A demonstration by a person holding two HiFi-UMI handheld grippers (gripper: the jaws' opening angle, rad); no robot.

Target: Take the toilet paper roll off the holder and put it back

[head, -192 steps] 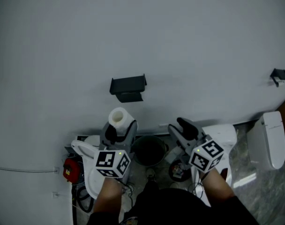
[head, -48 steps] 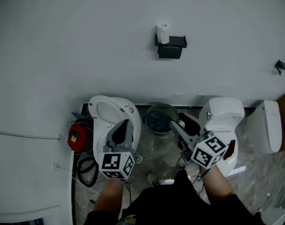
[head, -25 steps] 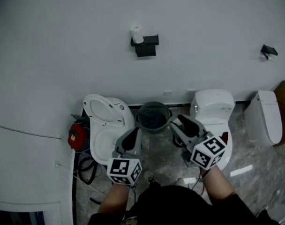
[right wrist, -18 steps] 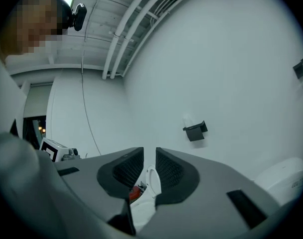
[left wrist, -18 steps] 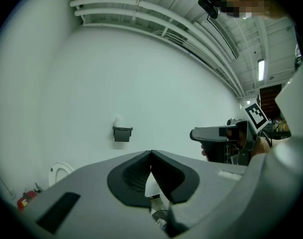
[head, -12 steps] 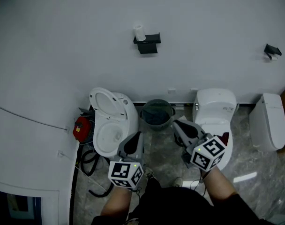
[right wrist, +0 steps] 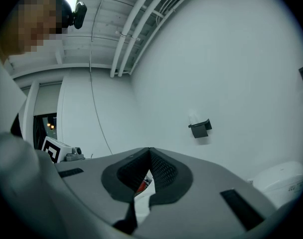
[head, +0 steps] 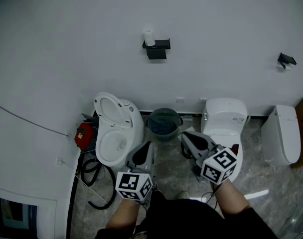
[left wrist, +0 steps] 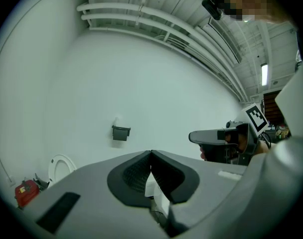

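The white toilet paper roll [head: 148, 36] stands upright on the left end of the black holder [head: 158, 48], high on the white wall. Both grippers hang far below it, over the floor. My left gripper [head: 145, 147] is shut with nothing in it, and its jaws meet at the tips in the left gripper view [left wrist: 151, 154]. My right gripper [head: 186, 138] is also shut and empty, with its pads closed together [right wrist: 150, 151]. The holder [left wrist: 121, 132] looks small and distant past the left jaws, and the holder [right wrist: 200, 128] sits likewise past the right jaws.
Below the wall stand an open-lid toilet [head: 114, 129], a dark bin [head: 164, 123], a closed toilet [head: 225, 122] and another toilet [head: 281, 141] at the right. A red device [head: 84, 133] and black cables [head: 91, 172] lie at the left. A second small fitting [head: 286, 60] is on the wall.
Several seconds ago my left gripper held the roll below the empty holder; now the roll sits on it. Over the last second both grippers drew back slightly from the wall.
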